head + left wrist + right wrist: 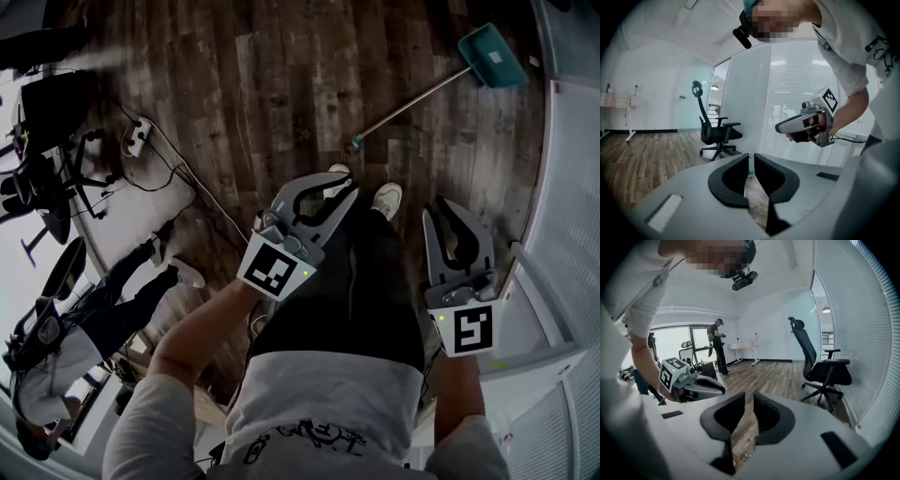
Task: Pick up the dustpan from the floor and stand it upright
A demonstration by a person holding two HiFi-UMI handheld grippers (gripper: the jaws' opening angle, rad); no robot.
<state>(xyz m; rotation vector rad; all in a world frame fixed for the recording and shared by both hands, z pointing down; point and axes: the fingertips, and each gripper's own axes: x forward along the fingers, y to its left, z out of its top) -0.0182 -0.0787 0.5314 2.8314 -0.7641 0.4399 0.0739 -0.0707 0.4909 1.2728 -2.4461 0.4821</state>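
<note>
– What colour is the dustpan (492, 56)?
– Teal, with a pale grey handle (412, 101). The floor (262, 84) is dark brown wood, streaked plank by plank.
– And the left gripper (345, 185) and right gripper (439, 210)?
– Both grey, with black pads (733, 180). The cubes (275, 270) bear black-and-white square markers.
– The person?
– White shirt (319, 403) with black print and black trousers (366, 281). The shoes (387, 199) look white, though they show small. The chair (715, 131) is black.

one shoe (336, 171): partly behind left gripper (349, 186) | office chair (37, 183): cut by left edge
</note>
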